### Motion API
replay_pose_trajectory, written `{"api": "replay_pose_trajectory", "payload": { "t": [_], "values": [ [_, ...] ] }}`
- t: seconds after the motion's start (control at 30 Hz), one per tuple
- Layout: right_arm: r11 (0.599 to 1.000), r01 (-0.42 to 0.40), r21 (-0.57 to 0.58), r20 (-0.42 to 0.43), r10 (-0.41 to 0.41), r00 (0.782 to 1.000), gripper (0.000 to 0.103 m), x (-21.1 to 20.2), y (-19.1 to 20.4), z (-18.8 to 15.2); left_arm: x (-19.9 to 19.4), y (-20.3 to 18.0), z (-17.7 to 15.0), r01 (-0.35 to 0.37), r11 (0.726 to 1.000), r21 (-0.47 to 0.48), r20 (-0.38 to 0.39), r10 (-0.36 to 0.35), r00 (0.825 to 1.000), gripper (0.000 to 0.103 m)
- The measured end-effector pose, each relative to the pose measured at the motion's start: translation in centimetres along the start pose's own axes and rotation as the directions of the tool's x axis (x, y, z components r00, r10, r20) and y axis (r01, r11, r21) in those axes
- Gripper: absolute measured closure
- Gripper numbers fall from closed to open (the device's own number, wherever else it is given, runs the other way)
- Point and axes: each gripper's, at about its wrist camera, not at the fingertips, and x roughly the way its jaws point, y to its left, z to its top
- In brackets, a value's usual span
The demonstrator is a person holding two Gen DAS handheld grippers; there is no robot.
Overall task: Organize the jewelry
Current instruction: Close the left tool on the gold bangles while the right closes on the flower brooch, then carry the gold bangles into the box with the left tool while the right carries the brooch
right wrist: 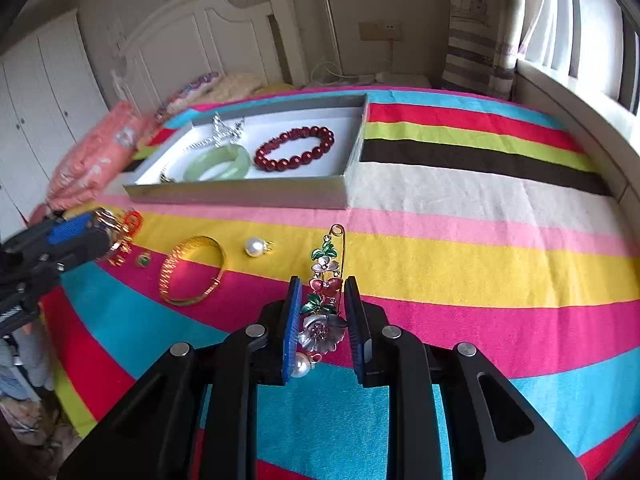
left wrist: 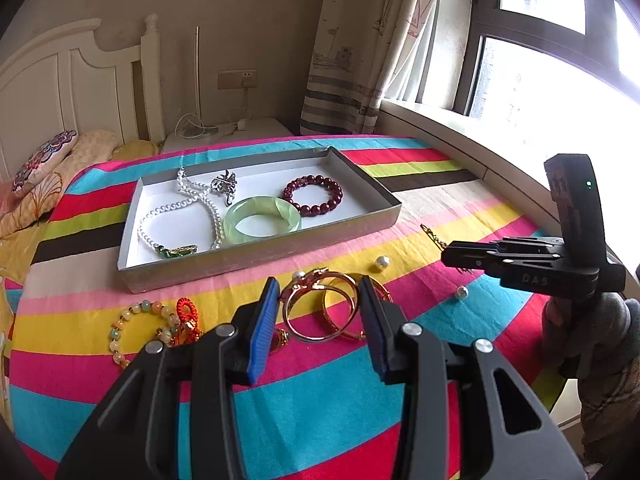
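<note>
1. On the bed, the striped blanket (right wrist: 460,240) carries everything, and the grey tray (left wrist: 256,258) sits toward the headboard.
2. Inside the tray already: a pearl necklace (left wrist: 180,208), a green jade bangle (left wrist: 262,220), a red bead bracelet (left wrist: 312,196) and a silver brooch (left wrist: 224,184). So the sorting looks partly done.
3. Loose on the blanket in front of the tray: a ridged gold bangle (right wrist: 192,270), a pastel bead bracelet (left wrist: 136,328) with an orange knot, and a pearl earring (right wrist: 256,246).
4. Left gripper (left wrist: 320,308): fingers partly open, and in the right wrist view they seem to hold a gold bangle (left wrist: 316,312), though blur hides the contact.
5. Right gripper (right wrist: 322,312): fingers drawn in close on either side of a long flower pin brooch (right wrist: 326,292) lying on the blanket; I cannot tell whether the pads press it yet.
6. Step in hand, as I read it: picking up the brooch. Next it needs a firm pinch on the flower cluster, a clean lift, then a carry to the tray's open space.
</note>
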Motion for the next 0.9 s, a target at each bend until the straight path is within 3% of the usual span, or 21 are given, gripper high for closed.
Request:
{"api": "replay_pose_trajectory", "payload": {
  "t": [0.13,0.27,0.53,0.9],
  "values": [
    [0.987,-0.147,0.066,0.064,0.143,0.988,0.081,-1.3,-1.4,0.1,-0.1,0.4,0.1,-0.004,1.0,-0.012,0.002,0.004,1.0,0.063],
    [0.966,-0.215,0.142,0.1,0.202,0.974,0.081,-1.8,-2.8,0.4,0.2,0.3,0.3,-0.016,1.0,0.0,-0.004,0.016,1.0,0.063],
    [0.978,-0.169,0.121,0.076,0.161,0.984,0.081,-1.5,-2.1,1.6,2.0,0.2,2.4,-0.053,0.998,0.046,-0.035,0.055,0.998,0.063],
    [0.996,-0.084,0.019,0.076,0.082,0.994,0.081,1.3,1.1,8.9,7.0,2.4,10.2,-0.069,0.997,-0.024,-0.077,0.067,0.995,0.063]
  ]
}}
